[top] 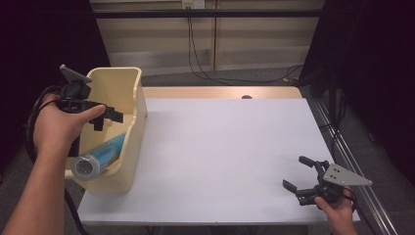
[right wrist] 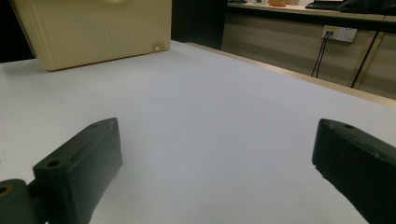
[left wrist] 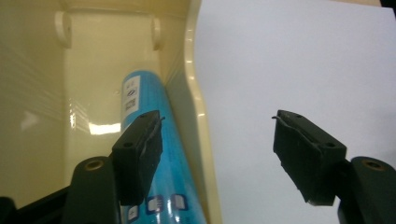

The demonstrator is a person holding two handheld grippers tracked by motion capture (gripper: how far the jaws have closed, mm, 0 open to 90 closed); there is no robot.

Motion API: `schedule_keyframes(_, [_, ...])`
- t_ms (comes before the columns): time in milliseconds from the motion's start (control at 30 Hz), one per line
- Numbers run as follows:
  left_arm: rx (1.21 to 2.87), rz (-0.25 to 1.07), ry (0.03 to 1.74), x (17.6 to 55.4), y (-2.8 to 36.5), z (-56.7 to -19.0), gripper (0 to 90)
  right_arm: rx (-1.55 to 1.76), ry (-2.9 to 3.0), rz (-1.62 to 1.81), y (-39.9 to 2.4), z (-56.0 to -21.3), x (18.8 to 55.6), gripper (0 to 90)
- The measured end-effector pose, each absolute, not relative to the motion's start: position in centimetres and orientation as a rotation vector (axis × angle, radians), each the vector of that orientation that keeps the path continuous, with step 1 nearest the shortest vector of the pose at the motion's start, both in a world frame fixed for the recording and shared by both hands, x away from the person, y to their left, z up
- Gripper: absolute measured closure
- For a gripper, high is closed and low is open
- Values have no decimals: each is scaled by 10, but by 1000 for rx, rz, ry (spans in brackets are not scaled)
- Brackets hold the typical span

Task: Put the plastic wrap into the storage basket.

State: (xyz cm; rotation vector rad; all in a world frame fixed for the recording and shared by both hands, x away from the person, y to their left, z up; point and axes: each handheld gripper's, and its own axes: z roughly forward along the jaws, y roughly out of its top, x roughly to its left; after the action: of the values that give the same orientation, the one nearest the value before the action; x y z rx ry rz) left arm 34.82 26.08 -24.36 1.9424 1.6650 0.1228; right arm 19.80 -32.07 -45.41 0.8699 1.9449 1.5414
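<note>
Blue tube (left wrist: pixel 154 154) lay slanted inside the cream bin (top: pixel 128 137) at the table's left edge. It seemed light, stiff and smooth, best gripped across its middle. Left gripper (left wrist: pixel 217 140) hung above it, jaws apart, holding nothing.

High view looks down and forward over the surface (top: pixel 220 156). Left gripper view peers closely into the cream bin (left wrist: pixel 42 93); right gripper view skims low toward that bin (right wrist: pixel 93 32).

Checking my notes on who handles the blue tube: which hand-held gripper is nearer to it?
Left. The left hand-held gripper hangs open just above the blue tube in the bin; the right hand-held gripper sits far across the table.
</note>
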Motion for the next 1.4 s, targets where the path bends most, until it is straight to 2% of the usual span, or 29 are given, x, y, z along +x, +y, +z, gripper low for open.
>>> schedule_keyframes(467, [1950, 78, 1456, 339, 216, -266, 302, 859, 1953, 1539, -319, -453, 198, 11])
schedule_keyframes(1000, [2041, 2, 1372, 335, 171, -308, 298, 862, 1953, 1540, -320, -454, 197, 11])
schedule_keyframes(1400, [2078, -54, 1330, 332, 152, -345, 294, 858, 1955, 1539, -320, -454, 197, 11])
